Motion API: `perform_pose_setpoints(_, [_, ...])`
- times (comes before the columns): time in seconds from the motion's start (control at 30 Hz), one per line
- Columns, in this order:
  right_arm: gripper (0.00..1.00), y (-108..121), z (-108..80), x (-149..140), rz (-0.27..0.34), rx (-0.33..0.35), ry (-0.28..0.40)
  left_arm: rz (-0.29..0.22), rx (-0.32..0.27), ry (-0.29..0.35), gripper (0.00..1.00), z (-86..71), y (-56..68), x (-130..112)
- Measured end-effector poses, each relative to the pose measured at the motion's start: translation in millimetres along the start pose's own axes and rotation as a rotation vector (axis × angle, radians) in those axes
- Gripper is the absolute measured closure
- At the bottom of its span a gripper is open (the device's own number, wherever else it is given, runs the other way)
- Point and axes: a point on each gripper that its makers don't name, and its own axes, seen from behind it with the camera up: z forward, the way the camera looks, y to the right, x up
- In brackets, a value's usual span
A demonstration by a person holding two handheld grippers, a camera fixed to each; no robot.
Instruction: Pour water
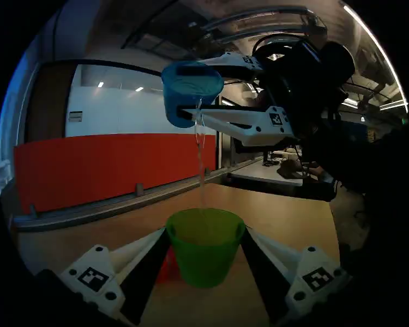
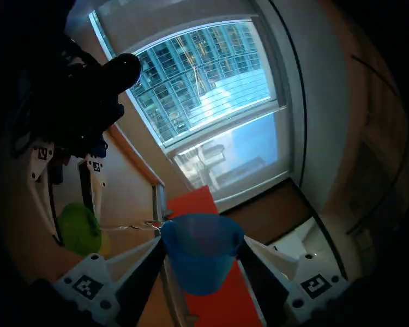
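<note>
Now mid-pour, by the look of it. Right gripper (image 1: 198, 87) closed on the blue plastic cup (image 1: 189, 82), a finger pressed to each side, cup held high and tipped well over. Left gripper (image 1: 205, 240) grips the green plastic cup (image 1: 205, 256) the same way, fingers tight on both flanks, cup upright and low over the wooden table (image 1: 292, 218); whether its base touches the top is hidden. Relation that matters: blue cup's lip lies straight above the green cup's open mouth, the two well apart, a thin water stream (image 1: 200, 158) joining them and landing inside the rim. Green cup's long axis vertical, blue cup's leaning hard toward it. Green cup translucent, tapered, rim round and clean; fill level not readable. Blue cup translucent too. Judgement: more tilt should come slowly with the lip centred over the green rim; sideways drift risks water on the table
</note>
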Motion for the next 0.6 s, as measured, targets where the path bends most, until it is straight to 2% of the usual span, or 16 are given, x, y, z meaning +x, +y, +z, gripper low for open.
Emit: perform_pose_setpoints(0.6, [0.1,7.0,4.4,1.6,-0.082,-0.016,0.004,-0.001,-0.005,0.006,0.13,-1.5,0.5,1.1])
